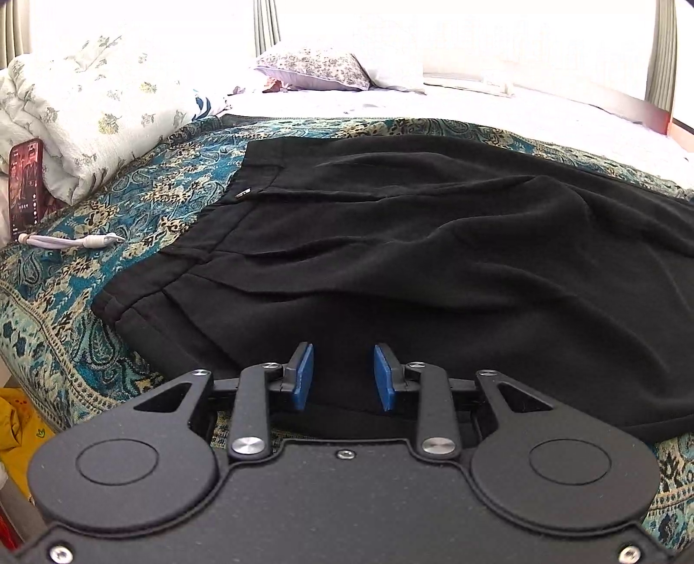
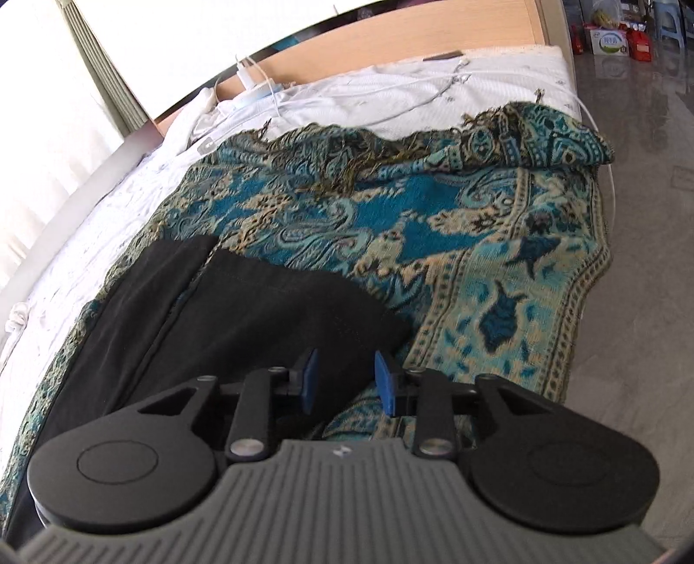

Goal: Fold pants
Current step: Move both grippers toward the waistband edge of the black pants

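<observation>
Left wrist view: mounted behind the left tongs (image 1: 343, 376), angled down, close over the waist end of the black pants (image 1: 433, 243), facing pillows and window.
Right wrist view: behind the right tongs (image 2: 343, 382), angled down, close over the leg ends, facing the headboard (image 2: 390, 39) and floor.
Shared: pants, patterned blanket (image 2: 455, 243), bed.

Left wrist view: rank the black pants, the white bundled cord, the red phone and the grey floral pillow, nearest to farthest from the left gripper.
1. Black pants, directly under and ahead of the left gripper.
2. White bundled cord, left, on the teal paisley throw.
3. Red phone, far left, beside the folded floral quilt.
4. Grey floral pillow, far back, centre.
</observation>
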### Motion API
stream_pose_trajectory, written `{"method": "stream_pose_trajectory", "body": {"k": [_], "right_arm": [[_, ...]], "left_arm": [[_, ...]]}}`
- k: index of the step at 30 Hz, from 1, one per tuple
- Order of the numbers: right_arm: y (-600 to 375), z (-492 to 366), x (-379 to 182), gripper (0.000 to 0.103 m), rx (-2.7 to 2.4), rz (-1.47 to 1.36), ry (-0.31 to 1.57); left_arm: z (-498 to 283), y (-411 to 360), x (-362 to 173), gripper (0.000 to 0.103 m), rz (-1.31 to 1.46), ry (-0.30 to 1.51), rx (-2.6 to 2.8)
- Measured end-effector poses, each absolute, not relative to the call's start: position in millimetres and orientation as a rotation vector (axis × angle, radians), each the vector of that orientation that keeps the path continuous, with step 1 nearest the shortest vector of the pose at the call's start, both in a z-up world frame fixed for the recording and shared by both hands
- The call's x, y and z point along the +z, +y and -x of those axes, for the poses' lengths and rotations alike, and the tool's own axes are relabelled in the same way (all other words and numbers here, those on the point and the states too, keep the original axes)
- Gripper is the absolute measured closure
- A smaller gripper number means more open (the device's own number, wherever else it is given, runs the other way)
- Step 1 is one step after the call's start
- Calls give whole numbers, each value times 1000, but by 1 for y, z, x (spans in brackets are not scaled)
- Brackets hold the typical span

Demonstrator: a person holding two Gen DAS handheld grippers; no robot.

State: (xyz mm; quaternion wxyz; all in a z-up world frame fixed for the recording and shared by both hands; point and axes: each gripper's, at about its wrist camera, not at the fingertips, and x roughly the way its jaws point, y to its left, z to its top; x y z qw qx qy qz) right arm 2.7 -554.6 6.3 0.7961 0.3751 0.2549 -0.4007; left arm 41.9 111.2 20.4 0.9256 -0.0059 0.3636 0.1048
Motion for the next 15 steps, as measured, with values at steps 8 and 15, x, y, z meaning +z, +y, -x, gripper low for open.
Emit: {"method": "stream_pose_trajectory", "body": {"k": [8,15], "right_arm": [[-555,-2,2,43,-996,-742,519],[-556,-25,8,62,-909,-711,556]], "left_arm": [[-43,112,20,70,14,744,215],[-42,113,20,68,44,736,218]]}}
